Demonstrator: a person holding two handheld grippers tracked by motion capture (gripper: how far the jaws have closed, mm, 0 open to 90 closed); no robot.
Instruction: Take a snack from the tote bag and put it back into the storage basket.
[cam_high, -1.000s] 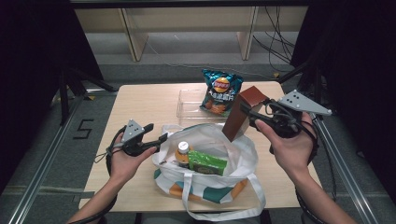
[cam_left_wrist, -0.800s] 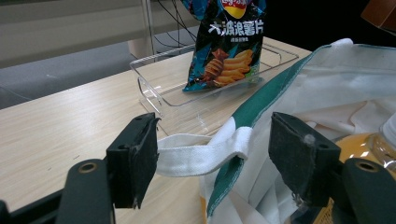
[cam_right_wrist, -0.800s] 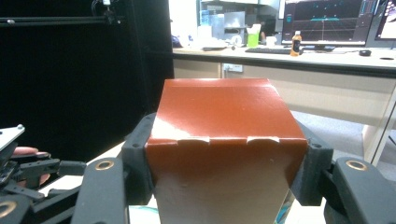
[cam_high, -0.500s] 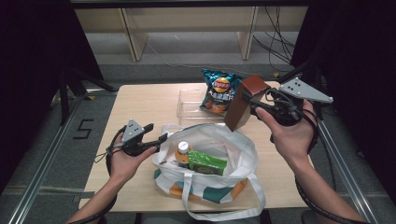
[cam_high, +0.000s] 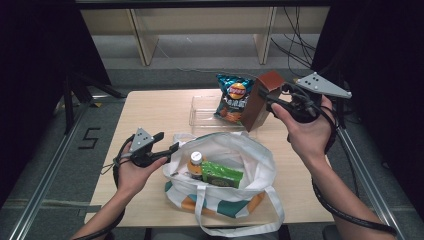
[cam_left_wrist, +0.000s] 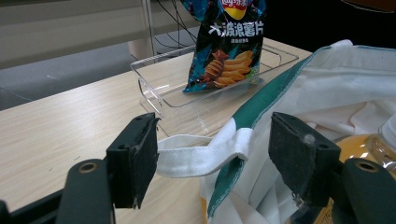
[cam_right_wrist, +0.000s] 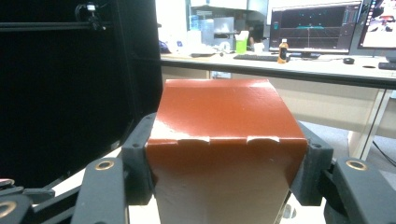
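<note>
Clamped on a brown box (cam_high: 261, 100), my right gripper (cam_high: 272, 99) holds it above the clear tray (cam_high: 200, 111); my left gripper (cam_left_wrist: 212, 154) stands apart around the bag's handle (cam_left_wrist: 196, 156). Next, I judge, lowering it into the tray.

Bare tabletop (cam_high: 160, 107) left of the clear tray (cam_high: 202, 112); chip bag (cam_high: 232, 97) and tote bag (cam_high: 240, 165) crowding centre.

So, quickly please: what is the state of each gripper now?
Left gripper: jaws open around the bag's white handle.
Right gripper: jaws closed on the brown box.
</note>
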